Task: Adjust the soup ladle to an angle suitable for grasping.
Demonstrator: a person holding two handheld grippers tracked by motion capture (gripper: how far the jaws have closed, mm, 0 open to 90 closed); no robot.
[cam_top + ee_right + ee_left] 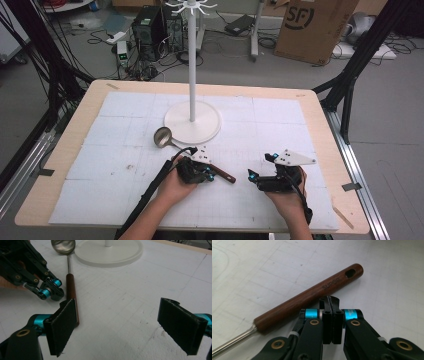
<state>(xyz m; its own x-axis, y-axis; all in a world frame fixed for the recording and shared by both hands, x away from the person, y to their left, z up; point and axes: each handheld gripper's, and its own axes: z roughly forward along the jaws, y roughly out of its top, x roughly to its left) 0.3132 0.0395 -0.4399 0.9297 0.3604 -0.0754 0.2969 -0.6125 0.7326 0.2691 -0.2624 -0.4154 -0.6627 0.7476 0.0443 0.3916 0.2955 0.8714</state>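
Note:
A ladle lies flat on the white mat, its metal bowl (pixel 161 136) beside the stand's base and its brown wooden handle (pixel 222 174) pointing toward the person. My left gripper (pixel 212 175) is shut with nothing between its jaws. In the left gripper view its tip (pixel 331 302) sits right against the near side of the handle (pixel 312 297), short of the hanging hole (pixel 350 272). My right gripper (pixel 262 167) is wide open, low over the mat to the right of the handle. Its pads (pixel 63 325) frame bare mat, with the handle (pixel 71 287) beside the left pad.
A white hook stand rises from a round base (pixel 200 131) at mid-table; its pole (pixel 192 60) ends in a ring of hooks at the top. The stand's base (pixel 120 252) lies beyond the ladle bowl (pixel 63 246). The mat (pixel 280 125) covers most of the wooden table (pixel 320 115).

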